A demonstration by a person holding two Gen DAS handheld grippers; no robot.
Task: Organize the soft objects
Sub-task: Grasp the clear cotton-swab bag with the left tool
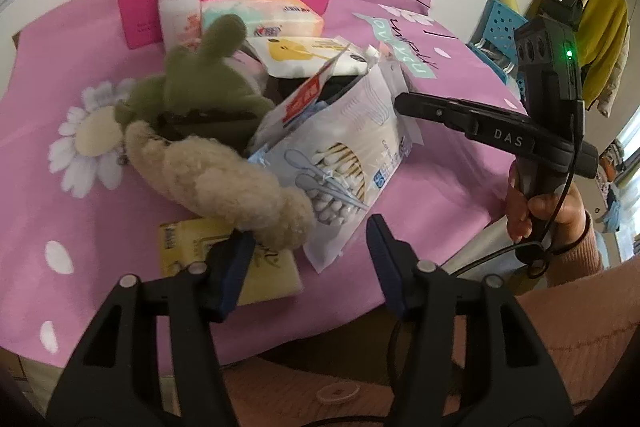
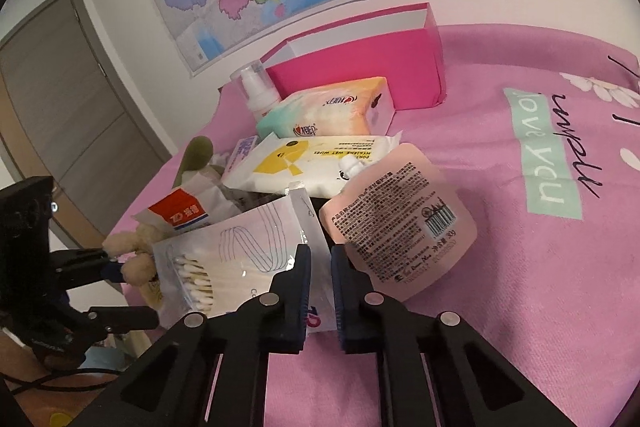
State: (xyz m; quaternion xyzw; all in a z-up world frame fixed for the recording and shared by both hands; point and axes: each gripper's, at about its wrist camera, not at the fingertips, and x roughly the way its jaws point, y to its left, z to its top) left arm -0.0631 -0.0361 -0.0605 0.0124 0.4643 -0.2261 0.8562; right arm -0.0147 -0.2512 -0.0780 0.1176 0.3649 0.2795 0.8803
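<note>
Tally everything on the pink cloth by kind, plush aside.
Pink box: 1
Pump bottle: 1
Spouted pouch: 1
Tissue or wipes packs: 3 (pastel pack, wet wipes, yellow pack)
Swab bag: 1
Other packets: 2 (red-label packet, small lettered packet)
Total: 9

Left gripper (image 1: 308, 259) fingers stand partly apart; right gripper (image 2: 320, 279) fingers are nearly closed.
</note>
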